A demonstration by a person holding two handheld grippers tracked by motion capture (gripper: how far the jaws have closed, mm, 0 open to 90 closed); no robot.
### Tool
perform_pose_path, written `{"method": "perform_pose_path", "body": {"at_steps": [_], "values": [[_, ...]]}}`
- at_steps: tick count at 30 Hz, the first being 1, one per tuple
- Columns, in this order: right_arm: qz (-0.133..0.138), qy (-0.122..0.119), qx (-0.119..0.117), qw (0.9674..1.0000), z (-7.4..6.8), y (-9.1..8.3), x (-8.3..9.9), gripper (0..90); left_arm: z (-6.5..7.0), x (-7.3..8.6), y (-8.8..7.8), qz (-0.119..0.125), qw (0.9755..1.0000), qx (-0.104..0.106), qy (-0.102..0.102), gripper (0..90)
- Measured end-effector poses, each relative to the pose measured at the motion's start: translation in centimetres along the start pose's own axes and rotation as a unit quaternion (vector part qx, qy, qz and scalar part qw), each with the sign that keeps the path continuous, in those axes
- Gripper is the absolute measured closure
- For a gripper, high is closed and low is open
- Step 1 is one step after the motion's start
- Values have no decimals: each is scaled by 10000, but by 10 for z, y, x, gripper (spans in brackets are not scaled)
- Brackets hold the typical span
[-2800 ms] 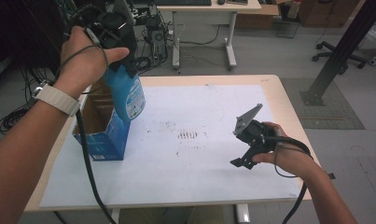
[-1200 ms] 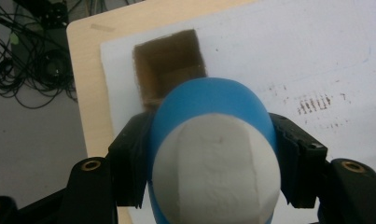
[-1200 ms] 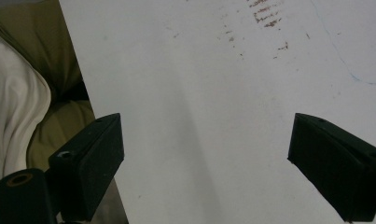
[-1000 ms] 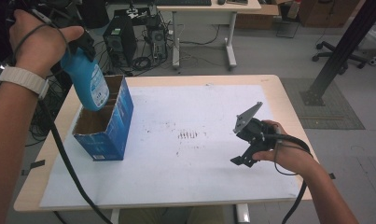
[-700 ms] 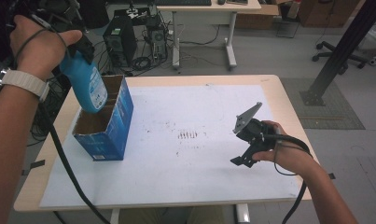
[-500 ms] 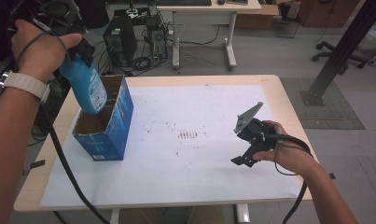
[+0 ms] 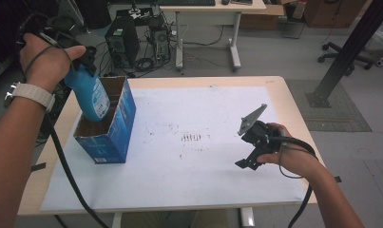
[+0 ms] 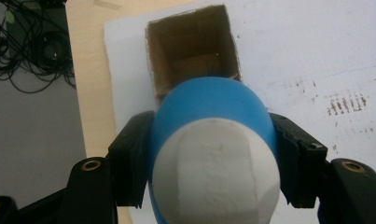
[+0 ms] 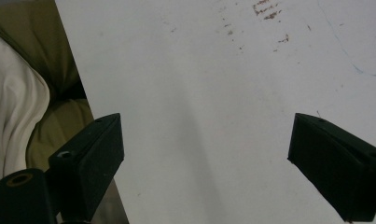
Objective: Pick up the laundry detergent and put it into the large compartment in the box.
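Observation:
A blue bottle [image 7: 90, 95] with a white label hangs tilted over the open top of a blue cardboard box [image 7: 108, 135] at the table's left. My left gripper [image 7: 82, 59] is shut on the bottle's upper part; its lower end dips into the box mouth. In the left gripper view the blue bottle [image 8: 213, 149] sits clamped between both black jaws, with the box opening [image 8: 192, 51] right beyond it. My right gripper [image 7: 248, 152] rests low over the white sheet at the right, open. Its jaws stand wide apart in the right gripper view [image 9: 204, 163] with bare sheet between them.
A white sheet [image 7: 203, 114] with dark smudges covers the wooden table [image 7: 293, 109]. A black cable [image 7: 65, 166] trails from the left hand across the table's left edge. Beyond the table stand a desk, a computer tower [image 7: 122, 45] and a black post [image 7: 350, 47].
The left hand has brought the blue bottle down and toward the box, from above its far left corner to its open top. The right hand and its gripper have stayed put.

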State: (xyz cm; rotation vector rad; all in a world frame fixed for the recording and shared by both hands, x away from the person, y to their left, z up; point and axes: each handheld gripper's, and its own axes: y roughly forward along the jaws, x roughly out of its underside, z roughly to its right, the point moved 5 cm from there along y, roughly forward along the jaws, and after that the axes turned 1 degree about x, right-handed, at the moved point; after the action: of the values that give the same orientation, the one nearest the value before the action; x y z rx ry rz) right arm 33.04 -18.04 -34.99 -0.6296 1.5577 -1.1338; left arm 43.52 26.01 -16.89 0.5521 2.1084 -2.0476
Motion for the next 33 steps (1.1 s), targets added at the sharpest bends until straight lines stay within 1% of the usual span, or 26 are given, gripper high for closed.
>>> {"method": "perform_pose_path", "body": {"at_steps": [10, 14, 24, 26, 33], "values": [[-5, 3, -11, 10000, 1, 2, 0, 106, -2, 5, 22, -39, 10000, 19, -35, 375], [-9, 14, -17, 10000, 1, 3, 0, 106, -1, 8, 31, -109, 9999, 19, -33, 375], [-6, 17, -29, 10000, 2, 5, 1, 106, 1, 16, 58, -197, 9998, 49, -42, 375], [-2, 32, -28, 10000, 3, 5, 2, 106, 1, 17, 63, -243, 9997, 62, -44, 375], [-2, 39, -25, 10000, 3, 5, 3, 105, 2, 22, 77, -281, 9996, 37, -33, 375]]}}
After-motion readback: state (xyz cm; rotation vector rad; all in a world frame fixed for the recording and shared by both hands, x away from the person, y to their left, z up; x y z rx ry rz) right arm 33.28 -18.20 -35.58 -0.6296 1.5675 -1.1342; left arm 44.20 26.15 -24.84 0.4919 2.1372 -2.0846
